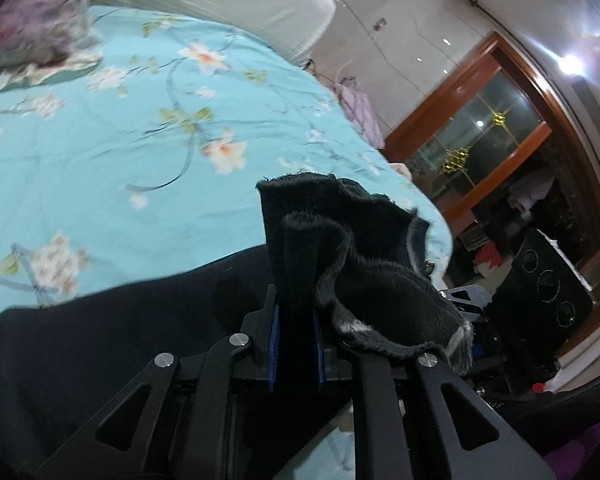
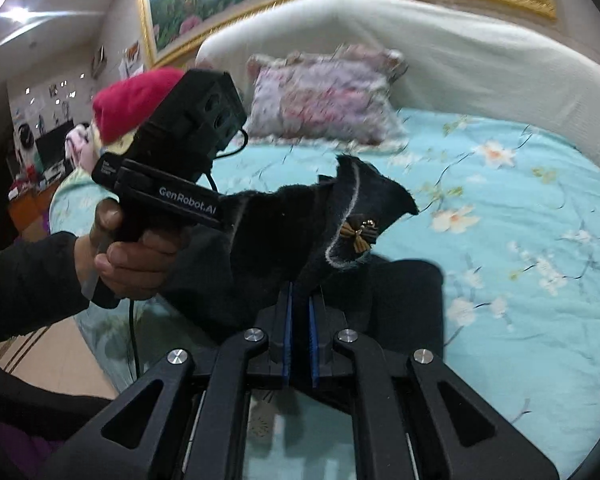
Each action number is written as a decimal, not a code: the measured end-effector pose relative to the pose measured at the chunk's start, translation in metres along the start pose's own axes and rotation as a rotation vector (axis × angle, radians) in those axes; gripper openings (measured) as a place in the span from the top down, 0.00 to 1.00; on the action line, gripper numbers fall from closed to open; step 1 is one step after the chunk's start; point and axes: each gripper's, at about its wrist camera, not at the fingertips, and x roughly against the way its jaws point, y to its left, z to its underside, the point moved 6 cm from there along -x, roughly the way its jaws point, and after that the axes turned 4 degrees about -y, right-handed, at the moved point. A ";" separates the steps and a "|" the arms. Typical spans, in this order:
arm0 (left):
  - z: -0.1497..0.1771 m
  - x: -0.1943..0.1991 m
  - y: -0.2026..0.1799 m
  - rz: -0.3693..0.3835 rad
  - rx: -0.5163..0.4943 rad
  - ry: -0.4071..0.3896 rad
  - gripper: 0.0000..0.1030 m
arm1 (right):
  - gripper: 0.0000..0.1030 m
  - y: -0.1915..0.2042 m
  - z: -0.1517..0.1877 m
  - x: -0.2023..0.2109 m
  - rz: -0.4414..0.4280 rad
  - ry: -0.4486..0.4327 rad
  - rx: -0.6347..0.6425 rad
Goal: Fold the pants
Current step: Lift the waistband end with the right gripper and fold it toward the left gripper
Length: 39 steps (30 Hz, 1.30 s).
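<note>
The pants (image 1: 364,240) are black and fleecy, with a small bow ornament (image 2: 358,234) on the raised edge. My left gripper (image 1: 296,320) is shut on a bunched fold of them, held above the bed. My right gripper (image 2: 300,312) is shut on another part of the pants (image 2: 268,240), right beside the left one. The rest of the black fabric (image 1: 120,340) hangs down onto the bed. The left gripper's body (image 2: 172,152) and the hand holding it show in the right wrist view.
The bed has a light blue floral sheet (image 1: 120,140). A floral pillow (image 2: 324,96) leans on the white padded headboard (image 2: 460,52). A wooden-framed glass door (image 1: 480,128) stands past the bed's edge. Bare floor (image 2: 60,344) lies beside the bed.
</note>
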 end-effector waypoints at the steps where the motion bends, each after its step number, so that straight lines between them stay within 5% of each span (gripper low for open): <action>1: 0.004 0.003 0.007 -0.010 0.015 -0.001 0.85 | 0.88 0.002 0.002 -0.005 -0.009 0.015 -0.008; 5: 0.011 0.016 0.026 -0.018 0.076 -0.037 0.86 | 0.83 0.006 0.009 -0.018 -0.046 0.046 -0.045; 9: 0.019 0.031 0.038 -0.031 0.117 -0.066 0.88 | 0.57 0.015 0.012 -0.027 -0.109 0.053 -0.092; 12: 0.026 0.040 0.046 -0.049 0.138 -0.083 0.88 | 0.47 0.024 0.012 -0.034 -0.126 0.053 -0.093; 28: 0.078 0.124 0.053 -0.218 0.235 -0.231 0.88 | 0.44 0.051 -0.005 -0.031 -0.290 0.011 -0.208; 39: 0.117 0.186 0.058 -0.340 0.369 -0.365 0.79 | 0.44 0.078 -0.031 -0.041 -0.349 -0.004 -0.200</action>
